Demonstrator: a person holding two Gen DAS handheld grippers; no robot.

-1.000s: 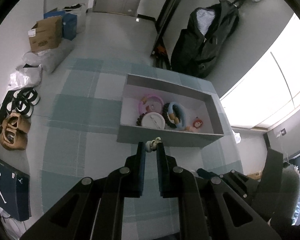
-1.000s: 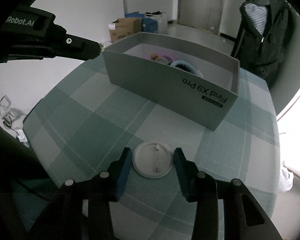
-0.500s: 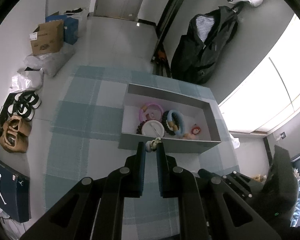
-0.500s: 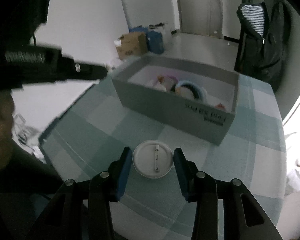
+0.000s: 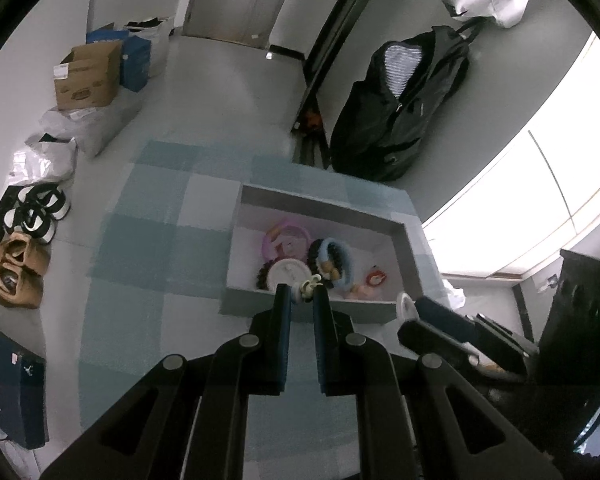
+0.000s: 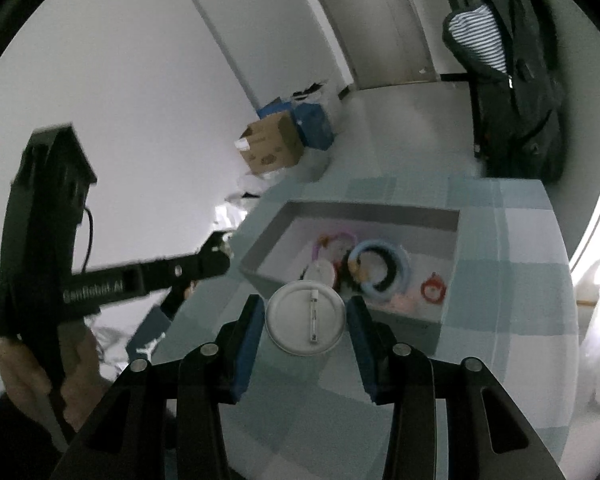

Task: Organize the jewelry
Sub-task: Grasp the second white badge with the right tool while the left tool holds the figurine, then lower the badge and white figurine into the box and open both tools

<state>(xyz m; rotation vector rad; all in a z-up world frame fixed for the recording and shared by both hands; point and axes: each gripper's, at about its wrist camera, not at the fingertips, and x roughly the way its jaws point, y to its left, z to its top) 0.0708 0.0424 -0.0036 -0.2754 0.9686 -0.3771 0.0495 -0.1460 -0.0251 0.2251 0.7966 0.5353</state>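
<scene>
A round white pin badge point(image 6: 306, 319), pin side up, sat clamped between the blue pads of the right tool point(image 6: 305, 322), held above the checked tabletop point(image 6: 512, 304) just short of the grey box point(image 6: 374, 212). The left tool point(image 5: 301, 294) was pinched nearly closed on a small pale trinket point(image 5: 308, 283) over the box's near wall. Inside the box lay a pink ring point(image 5: 286, 238), a blue ring point(image 5: 336, 258), another white badge point(image 5: 286, 274) and a red charm point(image 5: 377, 278).

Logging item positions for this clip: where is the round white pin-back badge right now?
In the right wrist view, the round white pin-back badge sits clamped in the right gripper, just before the grey cardboard box.
</scene>
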